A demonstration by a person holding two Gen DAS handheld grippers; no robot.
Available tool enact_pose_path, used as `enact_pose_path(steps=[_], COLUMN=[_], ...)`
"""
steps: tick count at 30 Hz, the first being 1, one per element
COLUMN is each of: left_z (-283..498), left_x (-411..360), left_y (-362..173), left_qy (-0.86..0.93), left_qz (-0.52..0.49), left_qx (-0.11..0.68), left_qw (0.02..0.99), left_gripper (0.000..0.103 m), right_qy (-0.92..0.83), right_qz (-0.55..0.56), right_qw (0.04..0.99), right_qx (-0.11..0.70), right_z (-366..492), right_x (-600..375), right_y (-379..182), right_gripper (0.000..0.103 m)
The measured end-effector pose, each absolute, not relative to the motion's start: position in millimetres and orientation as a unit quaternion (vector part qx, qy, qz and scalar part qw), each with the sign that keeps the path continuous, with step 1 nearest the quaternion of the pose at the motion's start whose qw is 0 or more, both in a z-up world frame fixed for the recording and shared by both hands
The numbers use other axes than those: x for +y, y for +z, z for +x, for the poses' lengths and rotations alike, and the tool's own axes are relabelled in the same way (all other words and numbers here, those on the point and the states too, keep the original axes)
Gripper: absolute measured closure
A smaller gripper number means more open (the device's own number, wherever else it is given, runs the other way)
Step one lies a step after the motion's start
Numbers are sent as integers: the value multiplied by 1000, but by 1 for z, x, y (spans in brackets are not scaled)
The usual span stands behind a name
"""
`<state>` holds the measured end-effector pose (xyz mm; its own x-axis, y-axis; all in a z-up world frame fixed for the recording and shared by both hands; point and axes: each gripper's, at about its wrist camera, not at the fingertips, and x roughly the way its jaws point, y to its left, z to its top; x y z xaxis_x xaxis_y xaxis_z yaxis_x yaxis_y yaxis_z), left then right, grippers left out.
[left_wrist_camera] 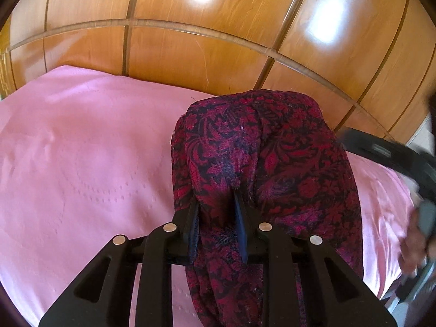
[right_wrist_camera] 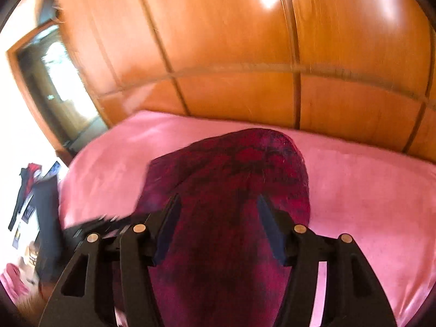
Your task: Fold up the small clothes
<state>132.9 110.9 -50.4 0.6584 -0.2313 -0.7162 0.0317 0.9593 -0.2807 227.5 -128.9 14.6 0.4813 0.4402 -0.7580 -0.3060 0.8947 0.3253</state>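
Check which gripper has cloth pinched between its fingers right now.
The left gripper: a ridge of the red floral garment is bunched between its narrow fingers. The right gripper stands wide above the cloth, gripping nothing.

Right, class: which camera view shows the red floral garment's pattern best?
The left wrist view: the red floral garment is sharp there, leaf and flower print clear. The right wrist view shows the same garment blurred, print smeared.

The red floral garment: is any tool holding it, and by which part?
The left tool pinches a raised fold of the red floral garment near its middle; the right tool holds nothing.
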Motion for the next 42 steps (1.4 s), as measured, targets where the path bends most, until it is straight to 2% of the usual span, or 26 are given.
enact_pose_path(steps=[4, 11, 14, 16, 18, 20, 25, 28, 33, 42], left_z=[138, 141, 132, 125, 119, 115, 108, 106, 102, 101], left_x=[109, 112, 107, 101, 99, 98, 95, 96, 101, 103], left_y=[-60, -71, -60, -53, -50, -48, -48, -47, -50, -54], left_qy=[-64, -53, -32, -12, -11, -8, -2, 7, 4, -2], left_qz=[-104, -118, -96, -73, -66, -62, -54, -49, -56, -60], left_qx=[410, 408, 398, 389, 383, 380, 377, 372, 374, 376], left_qw=[904, 904, 912, 918, 921, 923, 925, 927, 926, 925], left_gripper=[81, 81, 75, 66, 63, 63, 63, 48, 44, 44], right_qy=[197, 176, 178, 193, 213, 216, 217, 215, 222, 234], right_qz=[49, 1, -5, 8, 17, 13, 55, 97, 146, 206], right_qw=[832, 846, 856, 863, 867, 879, 882, 875, 855, 829], right_qx=[516, 503, 485, 467, 450, 426, 414, 423, 446, 463], right_z=[265, 256, 248, 242, 232, 215, 189, 179, 173, 172], right_x=[-108, -89, -91, -99, -103, -109, -141, -165, -187, -206], right_y=[-20, -39, -38, -29, -19, -9, -7, -15, -30, -54], right_gripper=[49, 48, 47, 37, 16, 10, 6, 5, 3, 2])
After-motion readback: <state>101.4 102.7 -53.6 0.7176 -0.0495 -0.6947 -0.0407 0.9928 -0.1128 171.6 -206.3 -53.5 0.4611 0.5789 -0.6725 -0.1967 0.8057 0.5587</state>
